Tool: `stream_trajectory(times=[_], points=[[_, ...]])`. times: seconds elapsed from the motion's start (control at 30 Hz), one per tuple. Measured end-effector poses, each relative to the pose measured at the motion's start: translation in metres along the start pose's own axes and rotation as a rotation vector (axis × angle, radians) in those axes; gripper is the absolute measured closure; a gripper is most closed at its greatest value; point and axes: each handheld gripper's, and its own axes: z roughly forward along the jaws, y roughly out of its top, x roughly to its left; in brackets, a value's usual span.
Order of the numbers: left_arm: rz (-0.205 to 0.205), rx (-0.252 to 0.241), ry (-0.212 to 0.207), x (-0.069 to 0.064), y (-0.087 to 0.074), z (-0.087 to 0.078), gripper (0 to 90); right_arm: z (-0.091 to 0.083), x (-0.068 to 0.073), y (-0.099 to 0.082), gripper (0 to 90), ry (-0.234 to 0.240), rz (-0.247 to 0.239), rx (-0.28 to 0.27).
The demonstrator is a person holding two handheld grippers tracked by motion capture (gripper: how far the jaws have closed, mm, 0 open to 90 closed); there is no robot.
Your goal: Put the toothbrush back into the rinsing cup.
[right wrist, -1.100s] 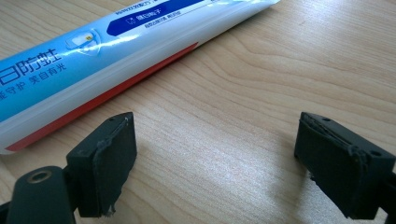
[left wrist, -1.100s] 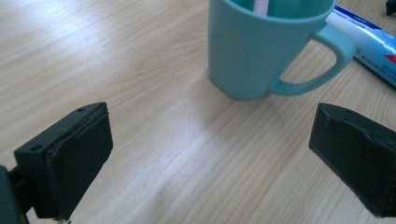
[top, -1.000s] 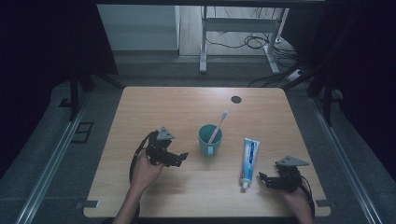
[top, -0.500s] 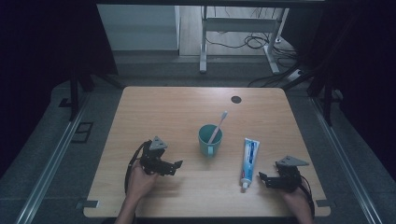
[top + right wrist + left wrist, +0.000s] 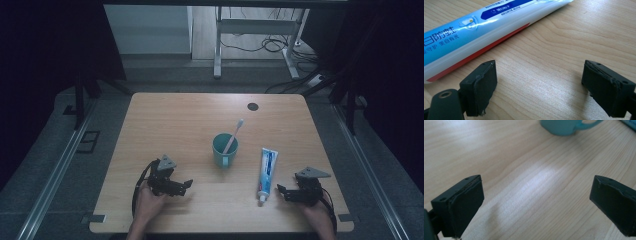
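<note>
Both claws open, toothpaste next
We rest our right claw point(image 5: 281, 191) wide open at four o'clock from the toothpaste tube point(image 5: 266, 169) on the bench point(image 5: 170, 120); left claw point(image 5: 187, 184) gapes empty. Next: close around the tube.

We held the left hand-held gripper point(image 5: 186, 186) low near our front edge, jaws spread wide and empty; our right hand-held gripper point(image 5: 281, 192) likewise gaped, pointing leftward.

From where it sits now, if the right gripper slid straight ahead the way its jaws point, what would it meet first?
Probably the toothpaste tube: it lies just ahead of the open right gripper, slanting across its path. Only bare table lies between; exact depth is unclear.
</note>
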Motion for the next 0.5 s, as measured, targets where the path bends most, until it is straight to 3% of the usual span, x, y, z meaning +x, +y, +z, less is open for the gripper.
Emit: stream_trajectory(times=[0.5], points=[[0.011,0.05,0.029,0.0,-0.018,0.01,0.0,0.0,0.0,0.0,13.0,0.001,0.0,0.0]])
